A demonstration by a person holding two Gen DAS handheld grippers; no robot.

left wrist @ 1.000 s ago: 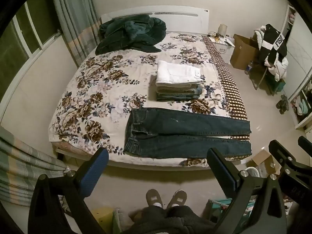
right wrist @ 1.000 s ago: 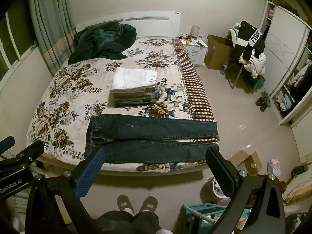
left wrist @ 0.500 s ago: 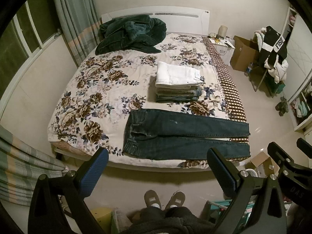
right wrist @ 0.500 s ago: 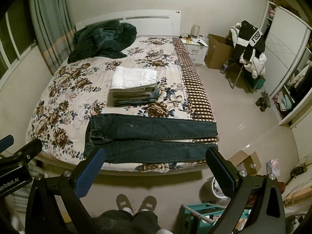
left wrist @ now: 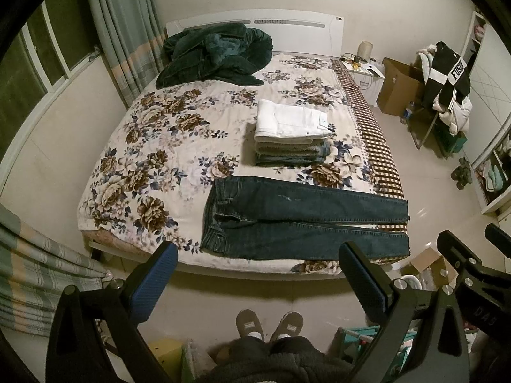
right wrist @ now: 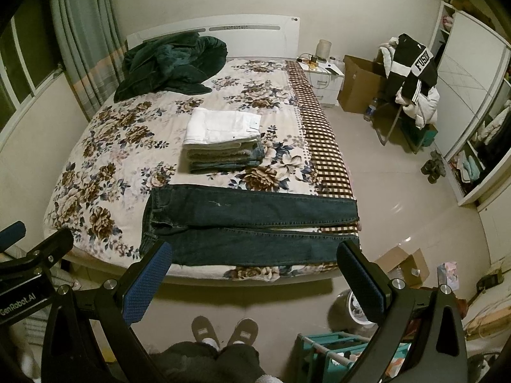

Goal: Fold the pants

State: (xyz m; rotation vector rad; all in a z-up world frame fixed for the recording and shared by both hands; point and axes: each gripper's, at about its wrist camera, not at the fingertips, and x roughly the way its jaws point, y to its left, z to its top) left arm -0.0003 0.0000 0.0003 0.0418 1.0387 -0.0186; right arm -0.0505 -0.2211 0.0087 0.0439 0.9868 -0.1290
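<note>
Dark blue jeans (left wrist: 303,220) lie flat along the near edge of the floral bed (left wrist: 159,146), waist to the left, legs side by side running right; they also show in the right wrist view (right wrist: 249,226). My left gripper (left wrist: 258,261) is open and empty, held back from the bed above the floor. My right gripper (right wrist: 255,261) is open and empty too, at about the same distance. Neither touches the jeans.
A stack of folded pants with a white pair on top (left wrist: 290,137) sits mid-bed behind the jeans. A dark green blanket (left wrist: 214,54) is heaped at the headboard. My slippered feet (left wrist: 268,322) stand on the floor. A chair piled with clothes (right wrist: 412,89) and boxes stand right.
Both views have drifted slightly back and up from the bed. The jeans and stack have not moved; both grippers stay open.
</note>
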